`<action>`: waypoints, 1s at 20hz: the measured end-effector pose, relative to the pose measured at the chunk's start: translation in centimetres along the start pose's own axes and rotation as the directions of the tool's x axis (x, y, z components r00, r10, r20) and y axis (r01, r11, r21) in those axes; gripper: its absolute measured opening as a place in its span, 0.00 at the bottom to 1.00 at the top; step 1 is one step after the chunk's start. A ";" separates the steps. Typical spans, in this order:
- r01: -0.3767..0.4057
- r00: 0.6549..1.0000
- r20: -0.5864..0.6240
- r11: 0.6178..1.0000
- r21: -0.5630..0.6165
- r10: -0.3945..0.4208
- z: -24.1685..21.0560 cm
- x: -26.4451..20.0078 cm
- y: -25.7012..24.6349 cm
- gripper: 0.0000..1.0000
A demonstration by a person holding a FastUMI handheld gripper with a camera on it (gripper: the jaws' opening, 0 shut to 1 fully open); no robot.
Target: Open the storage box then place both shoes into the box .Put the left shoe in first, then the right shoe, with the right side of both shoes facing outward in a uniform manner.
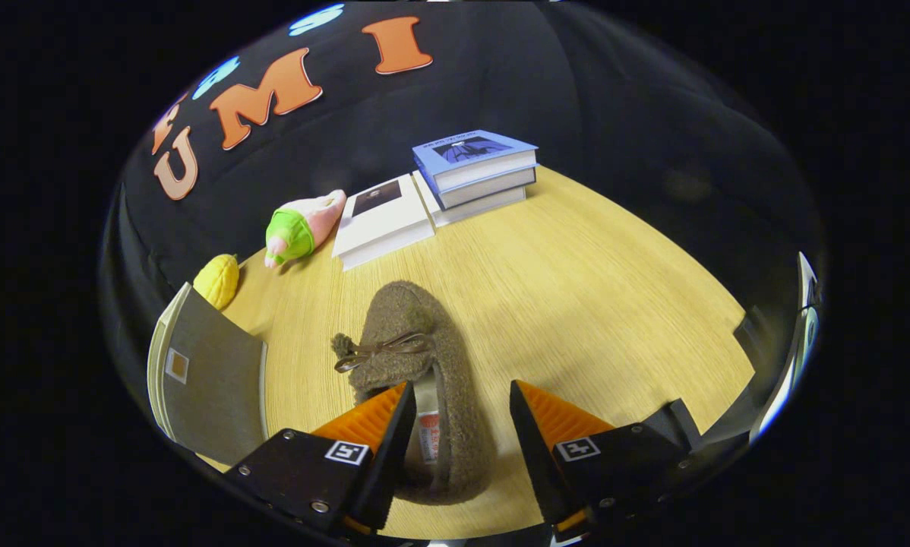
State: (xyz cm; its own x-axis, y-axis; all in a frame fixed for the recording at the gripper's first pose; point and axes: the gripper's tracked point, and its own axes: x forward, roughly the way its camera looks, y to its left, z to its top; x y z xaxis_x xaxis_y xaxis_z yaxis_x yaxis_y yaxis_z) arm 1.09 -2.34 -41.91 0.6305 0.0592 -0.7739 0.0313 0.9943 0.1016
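The fingers (pixel 461 403) are open around the brown shoe (pixel 417 365) on the desk (pixel 576 289). If only its soft edge gets pinched, the shoe could slip out — or flop sideways.

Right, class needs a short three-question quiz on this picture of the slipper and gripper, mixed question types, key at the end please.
1. True or false: the gripper is shut on the brown slipper.
2. Which lies nearest the yellow toy? A) the blue book B) the pink and green plush toy C) the slipper
3. Fill in: the slipper has a small ____ on its top.

Key: 1. False: the fingers stand open, the slipper's side wall between them. 2. B. 3. bow.
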 end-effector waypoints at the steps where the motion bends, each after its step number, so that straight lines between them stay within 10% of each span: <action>1: -0.006 1.000 -0.007 1.000 -0.006 0.006 -0.3 0.3 0.1 0.72; 9: 0.039 0.999 -0.018 0.999 0.017 -0.039 0.0 0.8 -0.5 0.07; 20: 0.078 0.992 0.089 0.994 0.074 -0.085 5.2 -4.3 3.9 0.02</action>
State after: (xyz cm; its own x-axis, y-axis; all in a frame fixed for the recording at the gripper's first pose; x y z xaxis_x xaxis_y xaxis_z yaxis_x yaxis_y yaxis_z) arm 2.52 0.86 -34.95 0.6923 -0.0331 -0.7209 0.1380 0.9866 0.0872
